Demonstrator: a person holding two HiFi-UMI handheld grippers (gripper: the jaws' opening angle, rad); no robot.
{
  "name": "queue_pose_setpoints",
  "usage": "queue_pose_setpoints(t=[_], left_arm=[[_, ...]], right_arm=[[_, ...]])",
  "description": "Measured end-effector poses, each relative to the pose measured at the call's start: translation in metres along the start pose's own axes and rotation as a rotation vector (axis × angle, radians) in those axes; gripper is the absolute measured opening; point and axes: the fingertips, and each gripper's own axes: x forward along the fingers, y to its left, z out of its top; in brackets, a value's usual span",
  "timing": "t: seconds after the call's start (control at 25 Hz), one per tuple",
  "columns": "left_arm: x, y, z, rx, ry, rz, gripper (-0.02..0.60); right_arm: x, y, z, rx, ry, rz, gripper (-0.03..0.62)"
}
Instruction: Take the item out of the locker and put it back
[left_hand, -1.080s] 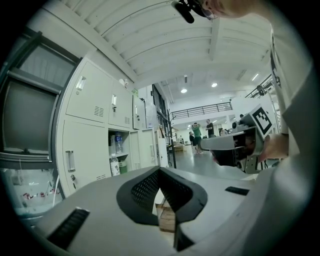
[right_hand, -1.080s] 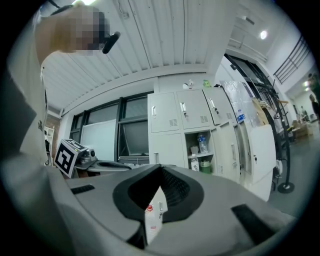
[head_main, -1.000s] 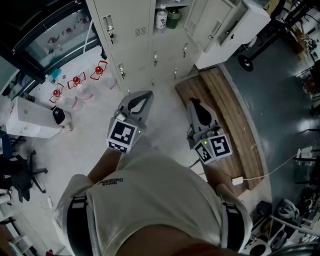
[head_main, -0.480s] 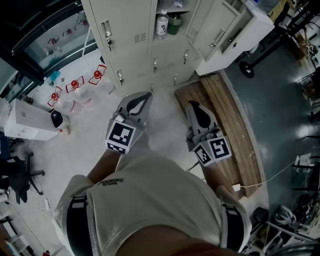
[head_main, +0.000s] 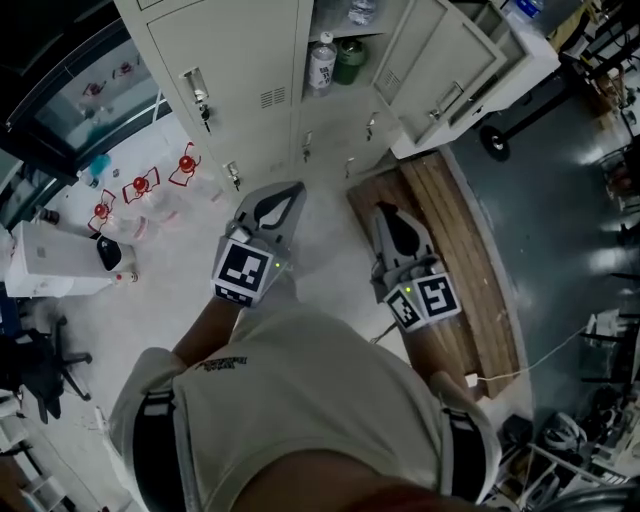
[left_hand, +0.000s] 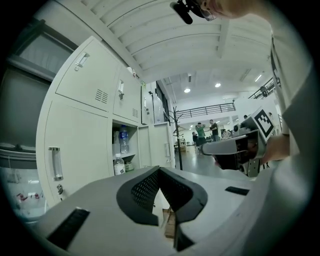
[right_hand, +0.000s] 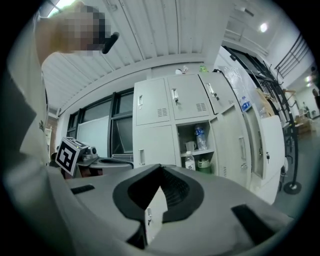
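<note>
Before locker (right_hand: 152, 140): left gripper (left_hand: 160, 169), right gripper (right_hand: 161, 166) clenched, empty; distant people (left_hand: 200, 131) only in left gripper view

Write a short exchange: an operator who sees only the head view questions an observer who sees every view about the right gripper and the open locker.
Operator: Is the right gripper carrying anything?
Observer: No. Its own view shows the fingers closed together with nothing between them.
Operator: The top half of the open locker is cropped for me. What stands there?
Observer: A clear bottle, with a pale cup just to its left in the right gripper view.
</note>
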Motion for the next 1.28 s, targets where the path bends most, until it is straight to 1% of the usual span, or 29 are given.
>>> queue_pose_setpoints(t=[0.2, 0.32, 0.44, 0.6, 0.76, 1.0, 1.12, 1.28], left_arm=[[0.035, 0.035, 0.004, -0.012, 0.017, -0.003, 0.012], [0.057, 0.055, 0.008, -0.008, -0.014, -0.013, 0.012], [0.075, 0.073, 0.016, -0.008, -0.01, -0.027, 0.012], [0.097, 0.096, 0.019, 0.019, -0.036, -0.051, 0.012], [0.111, 0.116, 0.025, -0.009, -0.033, -0.061, 0.014], [0.126, 0.139, 0.031, -0.011, -0.054, -0.061, 0.012], [0.131, 0.141, 0.037, -0.01, -0.071, -0.052, 0.012], [0.136, 0.142, 0.038, -0.013, -0.06, -0.023, 0.014]], right_arm=[[0.046, -0.022, 0.005, -0.002, 0.001, -0.007, 0.003], [0.073, -0.035, 0.012, -0.003, -0.004, -0.016, 0.003], [0.098, -0.046, 0.021, -0.008, -0.02, -0.029, 0.003], [0.126, -0.058, 0.029, -0.013, -0.038, -0.047, 0.003], [0.151, -0.066, 0.034, -0.026, -0.04, -0.06, 0.003], [0.177, -0.073, 0.041, -0.042, -0.048, -0.056, 0.003], [0.183, -0.076, 0.043, -0.039, -0.049, -0.039, 0.003], [0.187, -0.084, 0.046, -0.023, -0.057, -0.009, 0.003]])
